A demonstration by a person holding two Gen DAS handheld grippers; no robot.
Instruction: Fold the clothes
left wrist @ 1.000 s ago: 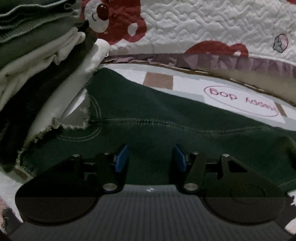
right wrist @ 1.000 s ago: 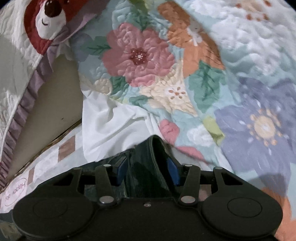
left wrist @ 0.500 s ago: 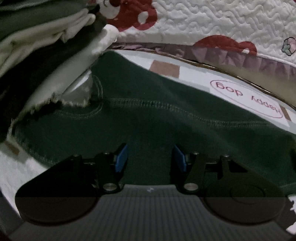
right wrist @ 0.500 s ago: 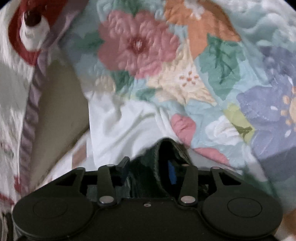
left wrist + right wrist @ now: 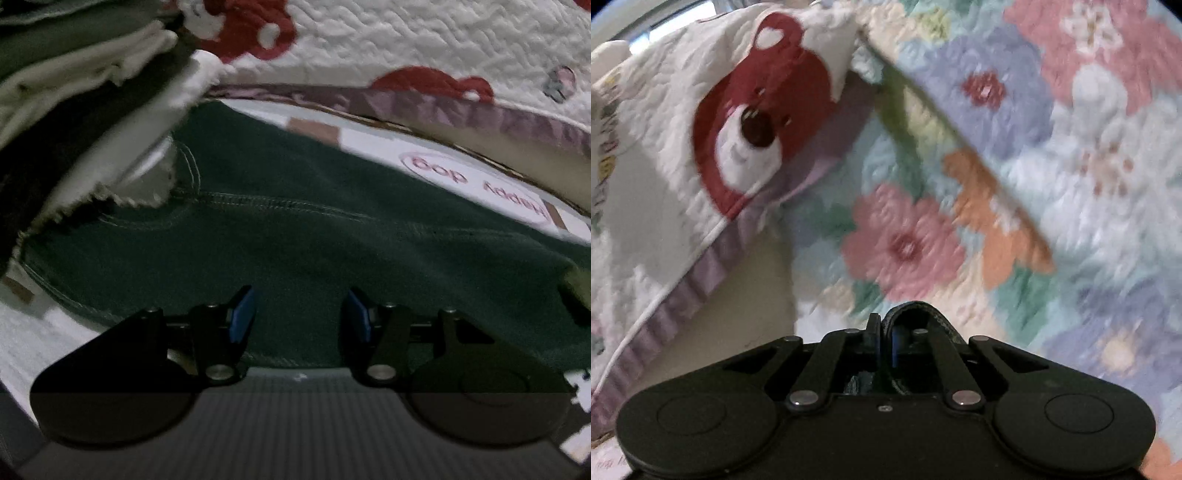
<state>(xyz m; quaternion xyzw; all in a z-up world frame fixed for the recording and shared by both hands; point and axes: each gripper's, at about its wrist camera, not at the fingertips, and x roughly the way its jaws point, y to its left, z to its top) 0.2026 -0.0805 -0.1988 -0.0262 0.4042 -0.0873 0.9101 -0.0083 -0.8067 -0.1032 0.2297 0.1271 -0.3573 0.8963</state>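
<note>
Garment: dark green garment (image 5: pixel 314 236) lies spread flat on a white printed sheet (image 5: pixel 476 184), its stitched seam running across the left wrist view.
Garment edge: a dark fold of it (image 5: pixel 916 314) rises between the fingers of the right gripper (image 5: pixel 884 341).
Stack: folded clothes (image 5: pixel 66 74) are piled at upper left, with a frayed pale hem overlapping the garment's corner.
Surroundings: bear quilt (image 5: pixel 424 40) runs behind the sheet; floral quilt (image 5: pixel 1015 184) fills the right wrist view, close ahead.
Open room: bare sheet shows beyond the garment's far edge and at its near-left hem.
Left gripper (image 5: pixel 299 314): jaws apart over the garment, nothing between the blue pads.
Right gripper: jaws have just closed and are clamped on the dark fold.
Change: the right wrist view now tilts higher, showing the bear's face; the left view is almost unchanged.
</note>
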